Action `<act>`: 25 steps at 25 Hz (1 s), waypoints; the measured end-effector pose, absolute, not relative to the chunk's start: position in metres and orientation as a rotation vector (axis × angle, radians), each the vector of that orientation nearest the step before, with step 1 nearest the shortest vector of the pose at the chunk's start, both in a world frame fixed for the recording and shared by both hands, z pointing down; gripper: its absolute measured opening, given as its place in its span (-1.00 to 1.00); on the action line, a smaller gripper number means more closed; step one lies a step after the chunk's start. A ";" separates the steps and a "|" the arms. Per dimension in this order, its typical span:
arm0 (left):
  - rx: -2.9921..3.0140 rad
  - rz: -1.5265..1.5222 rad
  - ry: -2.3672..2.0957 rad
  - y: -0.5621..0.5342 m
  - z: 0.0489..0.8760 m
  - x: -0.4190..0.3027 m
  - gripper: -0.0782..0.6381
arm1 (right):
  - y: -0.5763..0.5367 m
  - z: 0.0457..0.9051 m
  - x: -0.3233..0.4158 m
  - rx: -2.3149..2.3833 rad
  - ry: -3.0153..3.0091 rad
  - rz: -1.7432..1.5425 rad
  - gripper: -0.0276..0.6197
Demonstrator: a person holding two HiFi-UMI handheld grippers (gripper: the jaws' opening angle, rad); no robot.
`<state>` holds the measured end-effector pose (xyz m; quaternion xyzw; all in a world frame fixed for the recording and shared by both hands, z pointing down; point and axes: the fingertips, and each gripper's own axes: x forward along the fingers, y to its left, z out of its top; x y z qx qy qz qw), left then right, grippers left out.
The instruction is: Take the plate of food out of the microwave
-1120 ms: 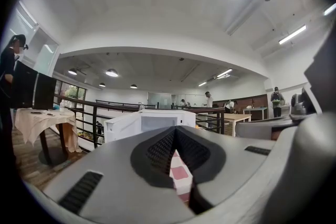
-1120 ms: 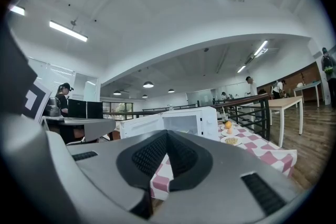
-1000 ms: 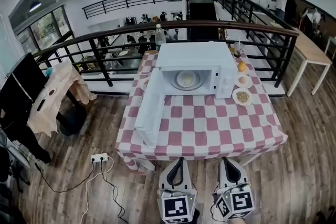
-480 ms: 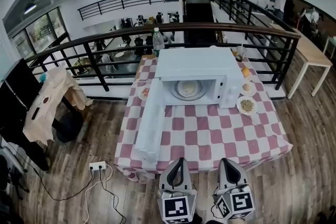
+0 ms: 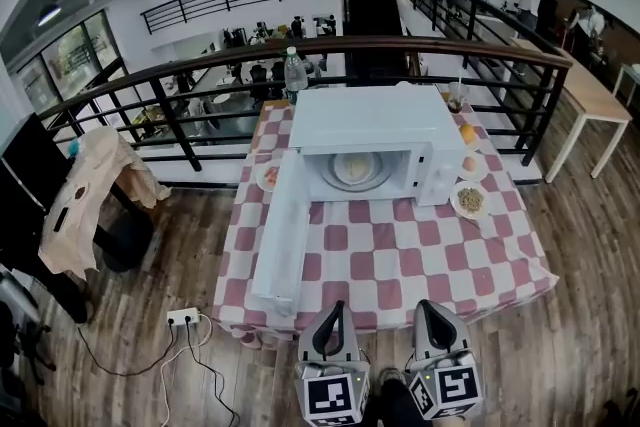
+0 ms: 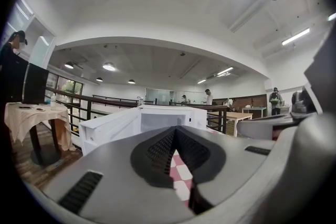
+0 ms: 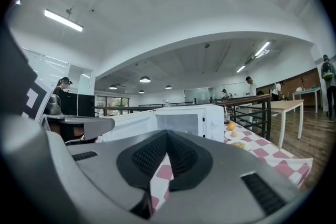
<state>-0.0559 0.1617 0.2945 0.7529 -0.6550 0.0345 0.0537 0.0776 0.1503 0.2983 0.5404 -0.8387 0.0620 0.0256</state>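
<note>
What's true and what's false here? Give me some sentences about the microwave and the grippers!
1. The microwave has its door open. True.
2. The microwave is empty inside. False: a plate of food sits inside it.
3. The left gripper and the right gripper both have their jaws shut, with nothing between. True.
4. The bottle stands in front of the microwave. False: it stands behind it, by the railing.

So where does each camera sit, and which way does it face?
Head view: on the person's head, facing steeply down at the table and open microwave; left gripper and right gripper show at bottom.
Left gripper view: on that gripper, facing along its shut jaws toward the microwave.
Right gripper view: likewise, over its own shut jaws.
All three share the microwave.
</note>
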 end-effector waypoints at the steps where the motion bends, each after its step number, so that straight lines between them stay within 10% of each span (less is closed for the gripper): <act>1: 2.297 0.086 -1.999 0.159 0.296 -0.055 -0.73 | 0.148 0.299 0.079 1.673 -2.590 0.195 -0.91; 25: 2.225 0.142 -2.021 0.041 0.313 -0.052 -0.73 | 0.019 0.323 0.074 1.583 -2.633 0.265 -0.91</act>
